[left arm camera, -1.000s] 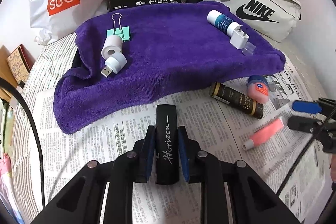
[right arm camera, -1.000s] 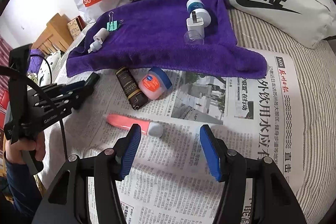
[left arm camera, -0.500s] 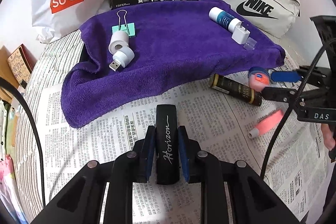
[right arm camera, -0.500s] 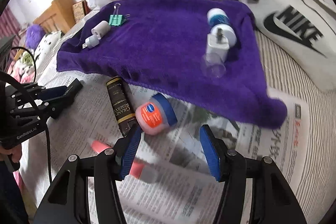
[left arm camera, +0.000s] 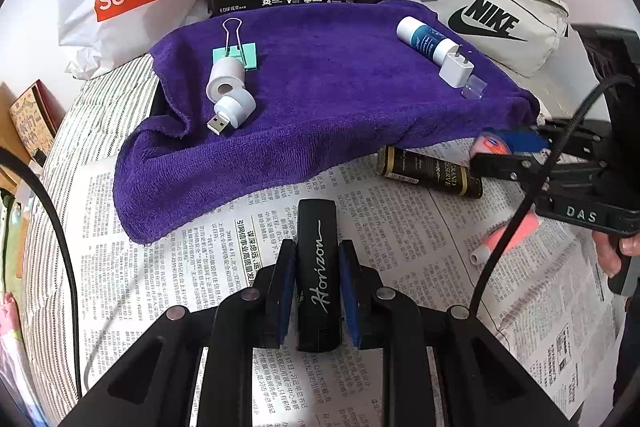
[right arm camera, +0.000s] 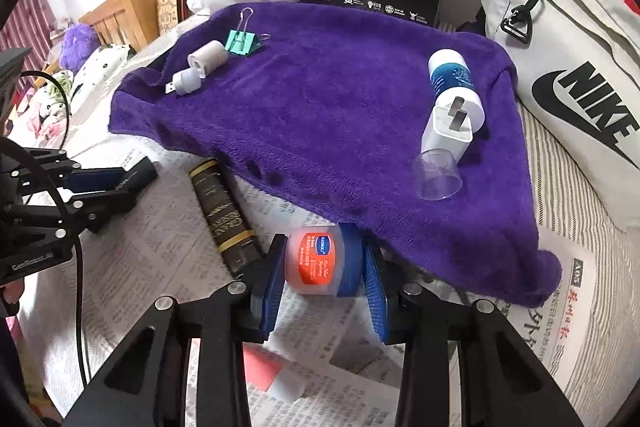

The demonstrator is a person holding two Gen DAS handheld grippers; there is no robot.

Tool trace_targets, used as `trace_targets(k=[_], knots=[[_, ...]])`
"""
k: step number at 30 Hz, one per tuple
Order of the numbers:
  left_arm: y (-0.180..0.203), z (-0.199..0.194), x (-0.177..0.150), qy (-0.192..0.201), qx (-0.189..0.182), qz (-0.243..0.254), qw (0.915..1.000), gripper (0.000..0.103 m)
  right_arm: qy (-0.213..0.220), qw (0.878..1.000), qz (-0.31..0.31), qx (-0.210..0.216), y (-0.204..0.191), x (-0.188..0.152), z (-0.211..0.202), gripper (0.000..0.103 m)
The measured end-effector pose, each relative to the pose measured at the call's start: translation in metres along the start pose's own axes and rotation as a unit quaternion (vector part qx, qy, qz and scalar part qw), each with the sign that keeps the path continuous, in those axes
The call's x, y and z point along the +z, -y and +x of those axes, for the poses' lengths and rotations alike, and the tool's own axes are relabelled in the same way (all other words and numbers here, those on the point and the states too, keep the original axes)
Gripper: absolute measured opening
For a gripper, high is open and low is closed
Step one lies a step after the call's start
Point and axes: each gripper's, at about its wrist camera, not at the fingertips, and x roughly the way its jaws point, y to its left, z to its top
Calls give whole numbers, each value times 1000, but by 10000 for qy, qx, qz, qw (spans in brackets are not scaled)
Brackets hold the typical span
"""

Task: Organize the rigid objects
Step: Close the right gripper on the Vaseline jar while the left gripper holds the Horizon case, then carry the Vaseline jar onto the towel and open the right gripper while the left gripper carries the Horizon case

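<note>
Six small things already lie on the purple towel: on its left side a green clip, a white roll and a white USB plug, and on its right side a blue-and-white tube, a white charger and a clear cap. So I think about half of the tidying is done. My left gripper is clenched tight on a black Horizon case, and it hangs over the newspaper near the front edge of the towel, not yet on it. My right gripper has just been closing its jaws, and the little pink jar with the blue lid sits right between the blue pads. The pads look like they touch both sides of the jar, so I judge I am grasping it. The jar is at the near edge of the towel, on the paper. Left to do: put the case and the jar on the towel. After that, the dark tube with gold bands and the pink tube wait on the newspaper too.
</note>
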Motion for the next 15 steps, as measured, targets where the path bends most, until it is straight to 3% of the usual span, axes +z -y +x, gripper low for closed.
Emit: trace_targets(k=[8, 15], knots=[[-14, -6, -6, 16, 147, -116, 9998, 21, -120, 9981, 476, -366, 24, -31, -34, 37], [-11, -4, -6, 0, 223, 6, 9998, 21, -297, 9964, 635, -475, 27, -46, -30, 37]])
